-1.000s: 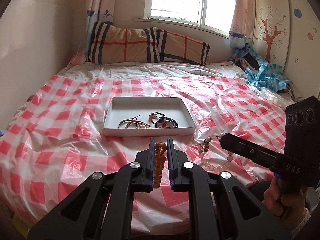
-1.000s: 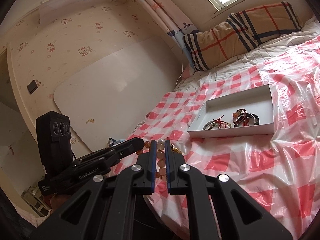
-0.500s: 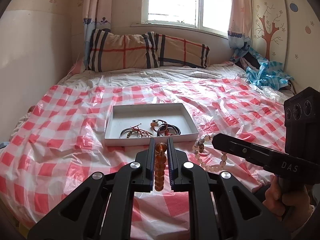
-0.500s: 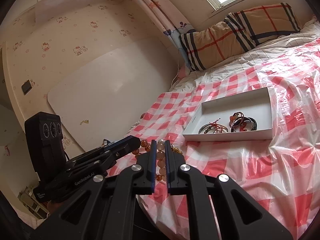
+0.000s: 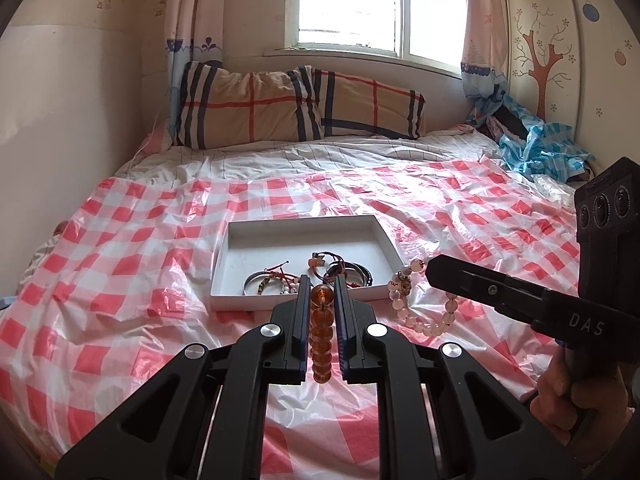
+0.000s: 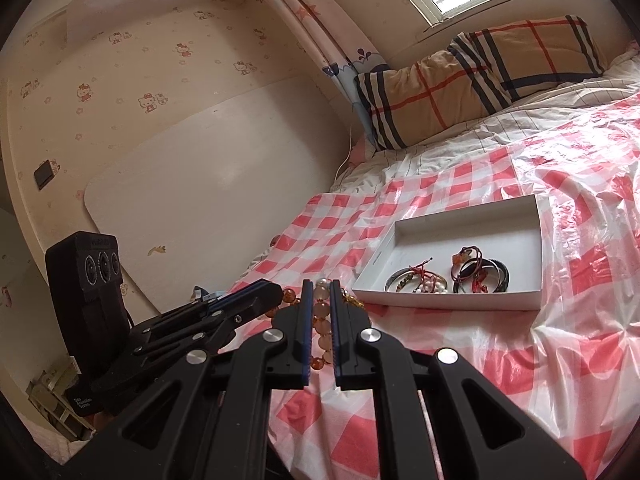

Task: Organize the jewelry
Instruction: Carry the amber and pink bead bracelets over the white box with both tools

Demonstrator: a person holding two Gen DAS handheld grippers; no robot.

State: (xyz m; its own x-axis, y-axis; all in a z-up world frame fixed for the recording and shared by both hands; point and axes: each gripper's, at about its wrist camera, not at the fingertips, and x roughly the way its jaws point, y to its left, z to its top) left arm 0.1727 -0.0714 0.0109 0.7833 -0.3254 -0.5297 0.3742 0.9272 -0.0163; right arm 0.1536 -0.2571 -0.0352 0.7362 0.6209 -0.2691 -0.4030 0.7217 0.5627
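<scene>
- Amber bead bracelet of round translucent orange-brown beads sits clamped between the two black fingers of the left gripper, which is closed narrowly on the strand; the beads run back along the slot between the fingers.
- Pale pink and white bead bracelet is pinched the same way in the right gripper, whose fingers are nearly together on it; in the left wrist view the free loop hangs below that gripper's tip.
- Both grippers are held above the bed, near each other, just in front of the shallow white cardboard tray.
- That tray lies on the red-and-white checked plastic sheet spread over the bed.
- Inside the tray, toward its near edge, lie several bangles and corded bracelets in a loose cluster, some overlapping.
- A hand grips the right gripper's handle at the lower right of the left wrist view.
- A plaid beige pillow lies at the head of the bed under the window.
</scene>
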